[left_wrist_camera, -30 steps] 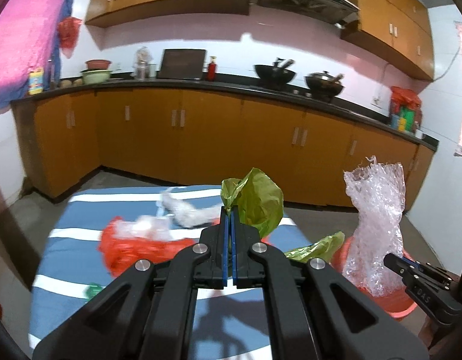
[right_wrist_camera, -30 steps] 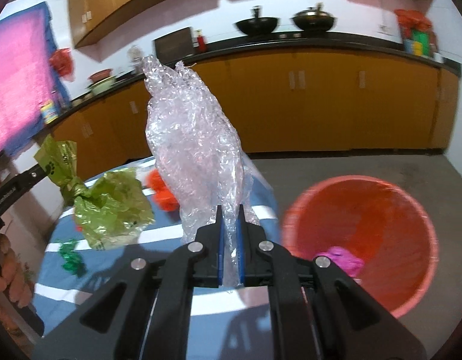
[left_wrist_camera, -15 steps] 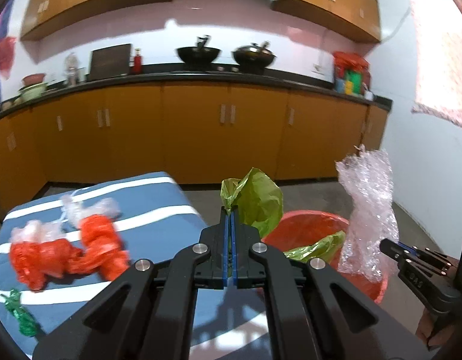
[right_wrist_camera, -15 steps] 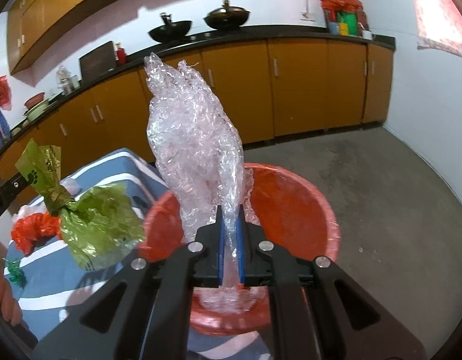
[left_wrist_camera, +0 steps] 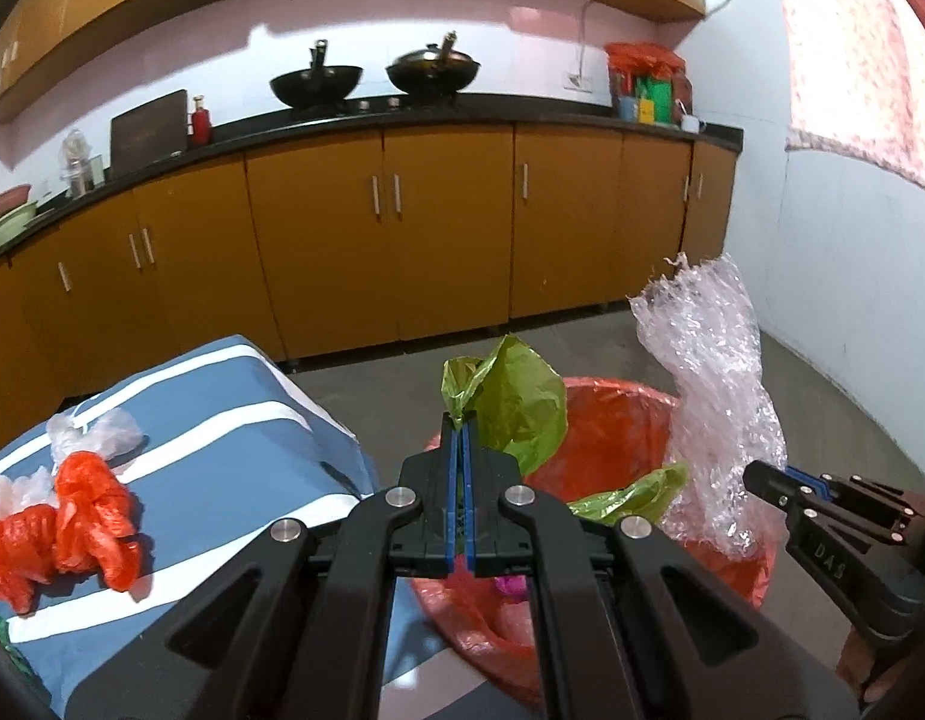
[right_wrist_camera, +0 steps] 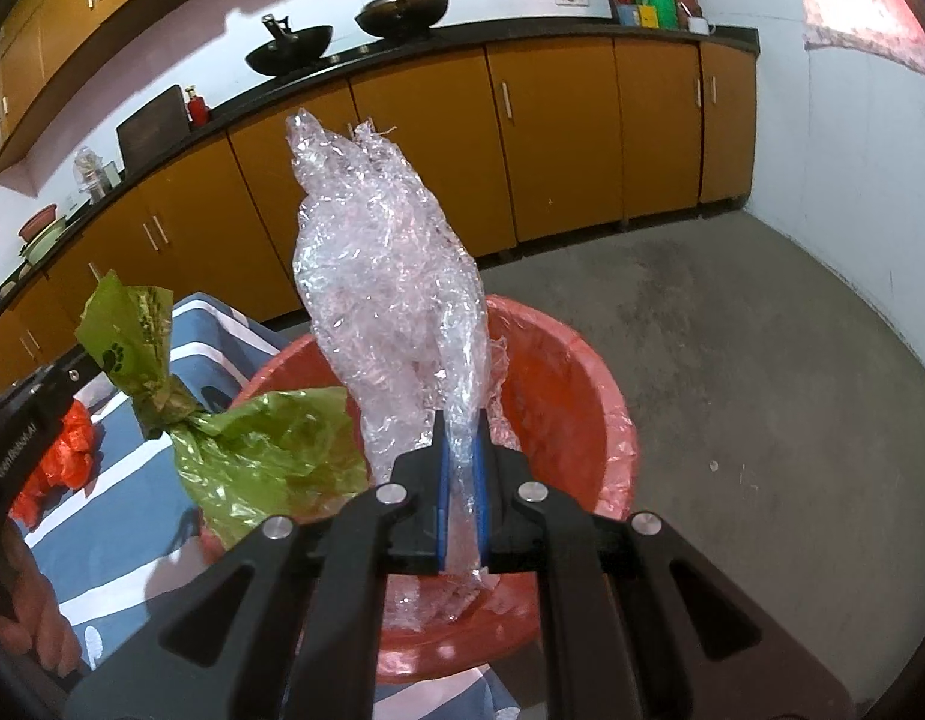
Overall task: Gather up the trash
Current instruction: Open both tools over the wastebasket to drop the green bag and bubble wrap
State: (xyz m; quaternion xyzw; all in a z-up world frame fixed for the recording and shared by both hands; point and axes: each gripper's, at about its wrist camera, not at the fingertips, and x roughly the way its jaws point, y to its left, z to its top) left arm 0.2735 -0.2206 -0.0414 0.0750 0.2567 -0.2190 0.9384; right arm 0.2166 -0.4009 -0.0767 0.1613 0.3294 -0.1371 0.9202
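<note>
Left gripper (left_wrist_camera: 460,420): its fingers are pressed flat together on the knotted neck of the green bag (left_wrist_camera: 510,402); the bag is carried by that neck so the loose body hangs free, just over the near rim of the bin.
Right gripper (right_wrist_camera: 460,456): its fingers are clamped narrowly on a fold of the clear plastic wrap (right_wrist_camera: 384,276); the wrap is pinched low so that its bulk stands up above the fingers and its tail trails down into the bin.
Red bin (right_wrist_camera: 582,384): it is set on the floor just beside the table corner, lined with a red bag, presumably so that litter can be carried a short way off the table and dropped in; pink and pale scraps are already seen at its bottom in the left wrist view.
Held trash: both pieces are poised above the bin mouth, neither yet released; letting go appears to be the step in hand.
Table (left_wrist_camera: 234,420): it is covered with a blue cloth with white stripes.
Trash left on table: a red plastic bag (left_wrist_camera: 72,516) and a clear crumpled bag (left_wrist_camera: 96,429) lie well apart from the bin, so more trips are judged necessary.
Green bag print: dark paw marks are seen in the right wrist view.
Gripper lettering: "DAS" is read on the right gripper's body; the lettering on the left gripper's side is too blurred to be made out.
</note>
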